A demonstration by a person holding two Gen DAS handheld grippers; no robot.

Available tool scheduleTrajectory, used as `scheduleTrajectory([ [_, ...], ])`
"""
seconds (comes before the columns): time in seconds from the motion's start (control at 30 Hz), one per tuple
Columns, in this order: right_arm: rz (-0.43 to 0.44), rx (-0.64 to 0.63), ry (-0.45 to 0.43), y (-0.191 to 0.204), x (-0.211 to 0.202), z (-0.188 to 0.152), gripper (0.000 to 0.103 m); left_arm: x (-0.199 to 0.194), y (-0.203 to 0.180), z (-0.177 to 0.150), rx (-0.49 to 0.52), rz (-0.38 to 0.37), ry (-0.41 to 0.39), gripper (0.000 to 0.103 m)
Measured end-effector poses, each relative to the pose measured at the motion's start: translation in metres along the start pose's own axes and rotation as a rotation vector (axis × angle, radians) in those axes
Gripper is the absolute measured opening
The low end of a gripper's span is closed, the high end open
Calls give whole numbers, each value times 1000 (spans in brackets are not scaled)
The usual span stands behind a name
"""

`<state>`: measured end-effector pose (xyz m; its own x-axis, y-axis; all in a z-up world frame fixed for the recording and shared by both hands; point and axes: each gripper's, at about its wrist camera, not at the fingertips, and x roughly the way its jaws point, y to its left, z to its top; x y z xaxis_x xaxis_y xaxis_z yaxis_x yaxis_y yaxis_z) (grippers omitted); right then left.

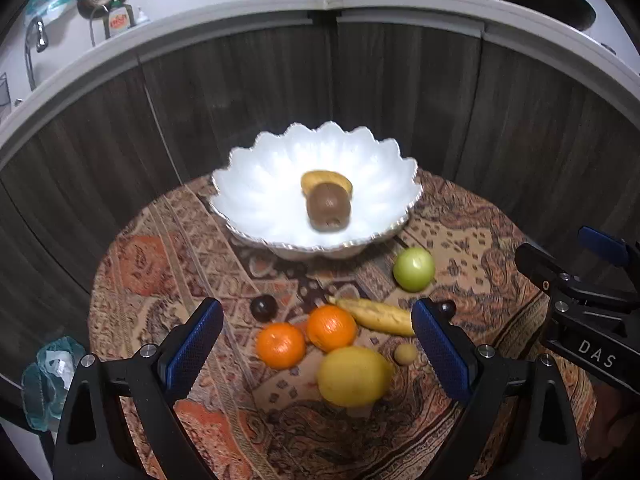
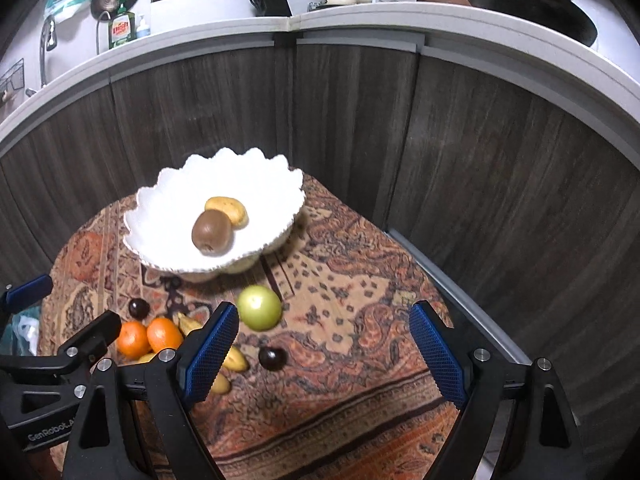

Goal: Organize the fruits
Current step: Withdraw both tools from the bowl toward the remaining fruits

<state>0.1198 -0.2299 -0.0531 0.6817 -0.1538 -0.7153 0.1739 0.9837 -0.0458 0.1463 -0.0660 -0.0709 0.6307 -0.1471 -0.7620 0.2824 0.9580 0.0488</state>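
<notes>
The white scalloped bowl (image 1: 256, 196) sits at the far side of a round table under a patterned cloth (image 1: 160, 264), and everything else is placed from it. Inside the bowl lie a brown kiwi (image 1: 329, 208) and, touching it on the far side, a small yellow fruit (image 1: 326, 181).

The rest of the fruit lies on the cloth on the near side of the bowl. A green apple (image 1: 413, 269) is closest, just off the bowl's near-right rim. Further from the bowl come a dark plum (image 1: 263, 308), a small banana (image 1: 378, 316) and two oranges (image 1: 331, 328) side by side, touching. Nearest the camera is a large yellow lemon (image 1: 354, 376), with a small tan round fruit (image 1: 405, 354) just beside it.

The left gripper (image 1: 316, 352) hangs over this cluster with its jaws spread wide and nothing between the blue pads — the oranges and the lemon show in the gap between them, lower down on the cloth.

The right gripper (image 2: 326, 354) is likewise wide apart and empty. In its own view the apple lies just beyond its left finger (image 2: 210, 356), on the bowl's side, and a second dark plum (image 2: 272, 358) lies on the cloth in the gap between its fingers, close to the left one. The left gripper's frame shows at that view's left edge.
</notes>
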Motion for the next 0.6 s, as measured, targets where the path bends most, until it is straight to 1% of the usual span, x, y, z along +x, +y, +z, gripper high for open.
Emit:
scheduleTrajectory([
  [0.2,-8,7,30,-3,7,-15,88,14,-7,-16,2,-25,37,96],
  [0.6,-30,14,95,-10,29,-40,88,43,-19,-40,14,-40,93,96],
])
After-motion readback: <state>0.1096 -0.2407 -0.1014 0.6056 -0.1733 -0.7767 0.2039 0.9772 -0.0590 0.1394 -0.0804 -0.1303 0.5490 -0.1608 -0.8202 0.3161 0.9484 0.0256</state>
